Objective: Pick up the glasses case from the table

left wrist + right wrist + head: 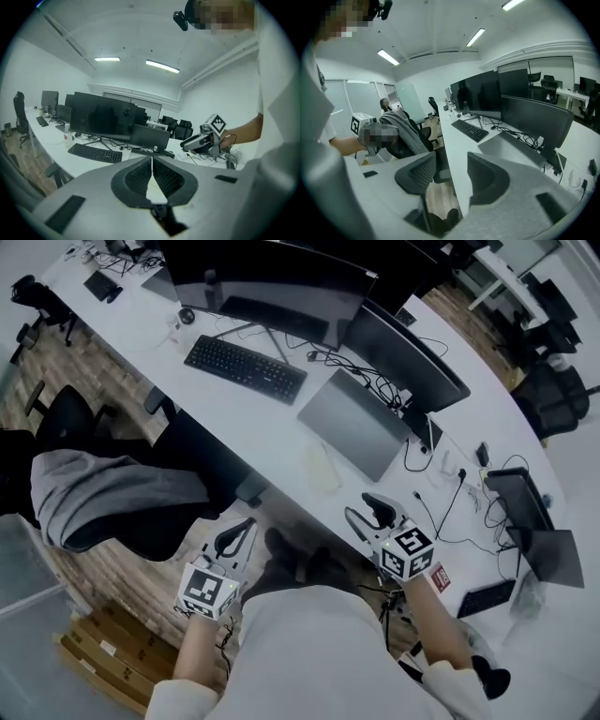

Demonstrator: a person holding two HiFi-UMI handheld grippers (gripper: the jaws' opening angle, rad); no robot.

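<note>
White shirt (319, 652) filling bottom of head view. Left gripper (246, 524) hovering over floor, off bench (272, 432) edge, jaws clenched together, gripping nothing. Right gripper (364, 512) hanging at bench front edge, jaws standing apart, empty. Pale glasses case (322, 468) lying on bench near front edge, just before closed grey laptop (354, 423), touching neither gripper.

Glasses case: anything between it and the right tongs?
Nothing visible. Only bare table separates the pale glasses case from the open right tongs. The closed laptop lies beyond the case, not in the path.
</note>
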